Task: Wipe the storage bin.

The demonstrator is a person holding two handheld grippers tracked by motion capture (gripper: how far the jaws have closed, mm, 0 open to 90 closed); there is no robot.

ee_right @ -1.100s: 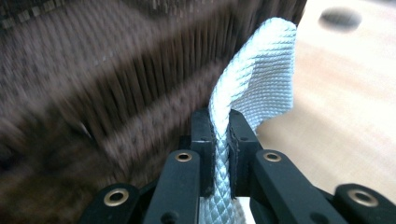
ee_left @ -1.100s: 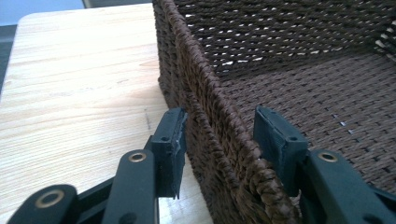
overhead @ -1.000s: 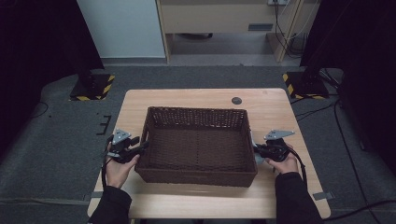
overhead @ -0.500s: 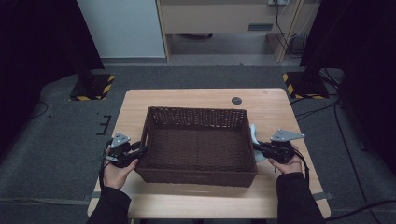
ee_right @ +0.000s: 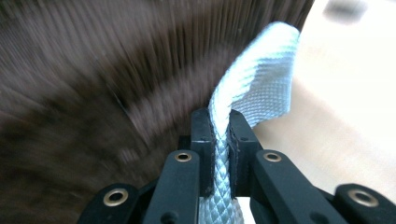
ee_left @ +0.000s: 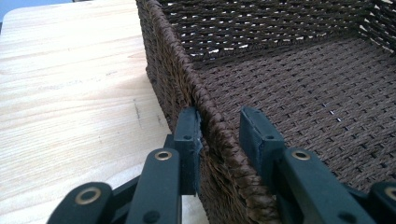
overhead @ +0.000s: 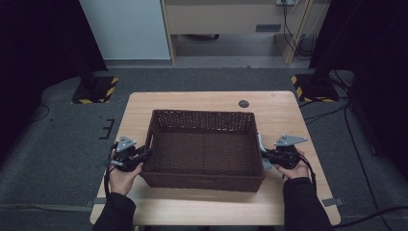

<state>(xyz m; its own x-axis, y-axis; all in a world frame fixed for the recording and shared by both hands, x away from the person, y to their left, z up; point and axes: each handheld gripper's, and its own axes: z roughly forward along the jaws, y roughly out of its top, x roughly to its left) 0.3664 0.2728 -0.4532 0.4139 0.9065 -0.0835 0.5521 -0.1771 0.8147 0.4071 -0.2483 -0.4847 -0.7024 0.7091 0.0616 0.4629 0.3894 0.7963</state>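
Basket [overhead: 204,149] first: it's a big dark brown woven one, rectangular, sitting pretty much in the middle of the light wooden table [overhead: 284,115], with nothing lying inside it as far as the high view goes.

Starting at the left, the left gripper [overhead: 139,156] is parked at the basket's left wall, held by the person's left hand [overhead: 122,175] coming up from the bottom edge. In the left gripper view you can see its two black jaws straddling the braided rim [ee_left: 212,126], one outside, one inside. The outer jaw is right up against the weave, while the inner one has a small gap to the rim. They've just been closing in on that wall, but they aren't properly pinching it yet.

Moving across, the basket's weave is open enough that light shows through the far wall. Beyond it, near the table's far edge, there's a small dark round thing [overhead: 244,103], too small to tell what it is.

Over on the right, the right gripper [overhead: 265,156] sits at the basket's right wall in the person's right hand [overhead: 291,168]. Its jaws are squeezed together on a pale grey-blue woven strap [ee_right: 261,88], which loops up beside the dark basket side. That view is blurry, so where the strap attaches I can't tell.
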